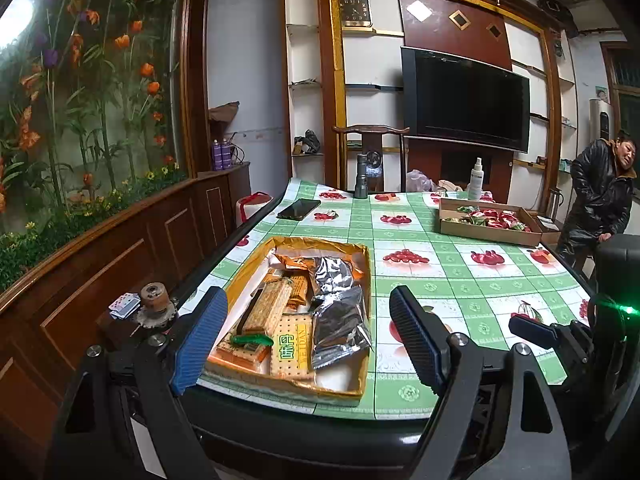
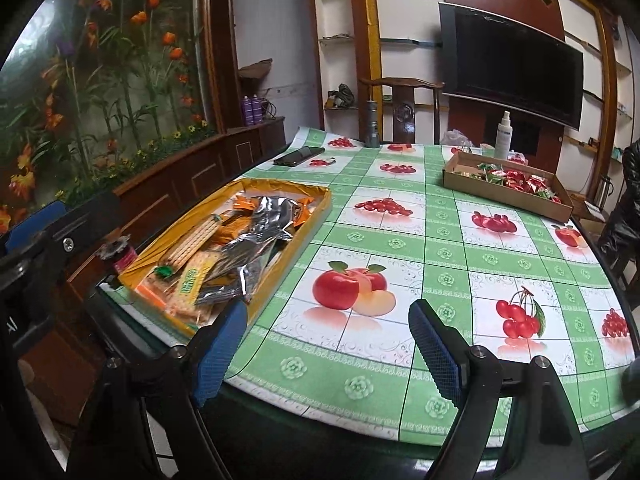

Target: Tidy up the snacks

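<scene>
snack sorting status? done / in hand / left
Done: nothing clearly; the yellow tray holds a loose jumble of cracker packs and foil bags, and the cardboard box at the far side holds red and green candies.
In hand: nothing. The left gripper and right gripper are both open and empty, near the table edge.
Left: apparently all the sorting.

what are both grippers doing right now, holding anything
Left gripper: open, holding nothing, fingers on either side of the near end of the yellow snack box.
Right gripper: open, holding nothing, above the tablecloth.
</scene>
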The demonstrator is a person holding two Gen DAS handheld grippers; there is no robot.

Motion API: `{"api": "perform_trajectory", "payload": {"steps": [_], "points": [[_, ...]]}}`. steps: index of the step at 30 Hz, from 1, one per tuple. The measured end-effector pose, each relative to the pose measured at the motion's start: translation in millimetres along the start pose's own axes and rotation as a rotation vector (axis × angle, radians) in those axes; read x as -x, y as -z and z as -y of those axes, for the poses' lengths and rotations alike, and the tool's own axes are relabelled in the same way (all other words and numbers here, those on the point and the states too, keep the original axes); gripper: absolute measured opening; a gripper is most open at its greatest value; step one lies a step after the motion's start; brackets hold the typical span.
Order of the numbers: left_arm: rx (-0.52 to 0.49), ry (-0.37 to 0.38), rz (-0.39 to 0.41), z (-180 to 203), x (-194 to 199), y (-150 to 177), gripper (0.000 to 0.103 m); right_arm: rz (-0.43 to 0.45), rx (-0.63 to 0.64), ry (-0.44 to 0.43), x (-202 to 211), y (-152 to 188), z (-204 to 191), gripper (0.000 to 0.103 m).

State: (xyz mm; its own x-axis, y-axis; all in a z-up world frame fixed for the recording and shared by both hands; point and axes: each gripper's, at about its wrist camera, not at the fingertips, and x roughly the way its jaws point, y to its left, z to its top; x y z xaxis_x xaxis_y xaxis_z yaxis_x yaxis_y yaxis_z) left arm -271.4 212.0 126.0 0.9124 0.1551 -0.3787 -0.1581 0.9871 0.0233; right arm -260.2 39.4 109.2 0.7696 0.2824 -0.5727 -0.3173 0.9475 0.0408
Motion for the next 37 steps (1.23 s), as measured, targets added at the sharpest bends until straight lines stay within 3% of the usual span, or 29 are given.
{"api": "perform_trajectory", "payload": {"steps": [4,8,11,13,15,17,23,30,37], "points": [[0.001,-0.015,0.032,-0.8,15.5,0.6,0.084,0.017,0.015,-0.001,13.8,4.0,-5.1,0.085],[-0.004,-0.115,0.153,-3.5,43.6,-1.0,0.084,0.037,0.013,-0.012,25.6,7.1,-6.1,0.085],[0.004,-0.180,0.307,-4.2,73.0,0.9,0.103,0.075,0.010,-0.024,36.0,7.8,-6.7,0.085],[0.013,-0.166,0.366,-5.4,80.7,4.6,0.103,0.112,0.010,-0.033,43.8,7.5,-6.9,0.085],[0.016,-0.152,0.336,-5.2,74.8,3.0,0.103,0.138,0.011,-0.037,49.8,7.3,-7.7,0.087],[0.003,-0.130,0.257,-3.2,59.6,1.9,0.103,0.155,0.022,-0.031,52.1,7.2,-9.4,0.088],[0.035,-0.056,0.068,-3.4,21.4,7.4,0.103,0.119,0.039,-0.035,36.1,12.0,-11.6,0.088],[0.014,-0.079,0.023,7.7,2.0,14.7,0.103,0.083,0.041,-0.051,12.3,17.8,-8.2,0.088],[-0.013,-0.119,-0.024,15.6,-20.9,14.9,0.103,0.103,0.077,-0.058,-4.2,20.4,-7.8,0.088]]}}
